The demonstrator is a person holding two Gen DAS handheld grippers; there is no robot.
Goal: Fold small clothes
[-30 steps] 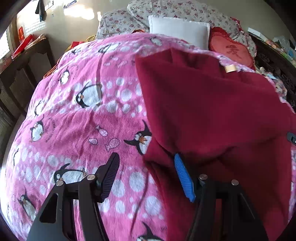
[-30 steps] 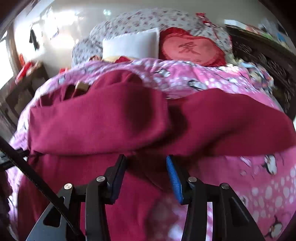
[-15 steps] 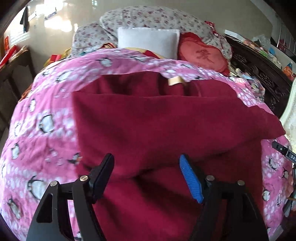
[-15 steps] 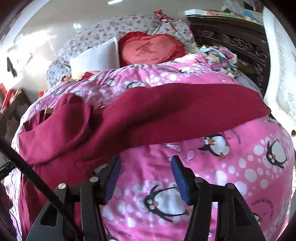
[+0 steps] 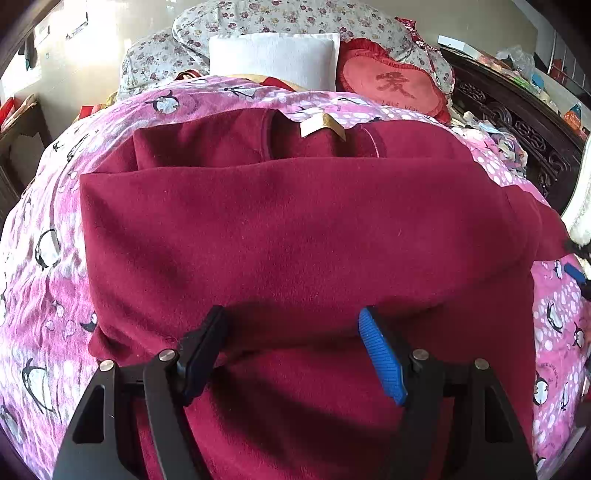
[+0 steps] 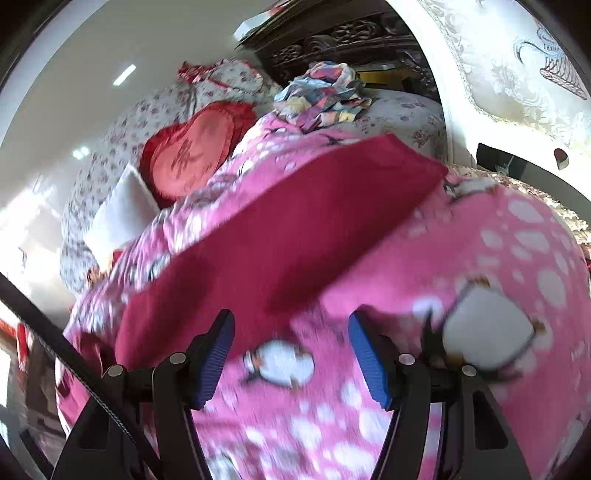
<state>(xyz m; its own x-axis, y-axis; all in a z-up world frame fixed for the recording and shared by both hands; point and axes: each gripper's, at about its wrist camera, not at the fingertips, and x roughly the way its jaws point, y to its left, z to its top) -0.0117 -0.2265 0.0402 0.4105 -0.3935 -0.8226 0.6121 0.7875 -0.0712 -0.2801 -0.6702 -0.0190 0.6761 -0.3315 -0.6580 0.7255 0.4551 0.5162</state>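
A dark red fleece garment (image 5: pixel 295 229) lies on the pink penguin blanket (image 5: pixel 40 236), one sleeve folded across its body, a tan label (image 5: pixel 321 123) at the collar. My left gripper (image 5: pixel 293 332) is open and empty just above the garment's near part. My right gripper (image 6: pixel 291 339) is open and empty over the pink blanket (image 6: pixel 480 266), with the garment's outstretched red sleeve (image 6: pixel 280 236) just beyond its fingertips. The right gripper's blue fingertip (image 5: pixel 576 273) shows at the right edge of the left wrist view.
A white pillow (image 5: pixel 273 59), a red heart cushion (image 5: pixel 395 85) and floral bedding (image 5: pixel 295 18) lie at the bed's head. A dark carved wooden bed frame (image 5: pixel 517 122) runs along the right. A crumpled patterned cloth (image 6: pixel 325 92) lies by a white curtain (image 6: pixel 517 66).
My left gripper has swung right, from the garment's left edge to over its middle. My right gripper has moved right, off the garment body to the blanket beside the sleeve, and tilted.
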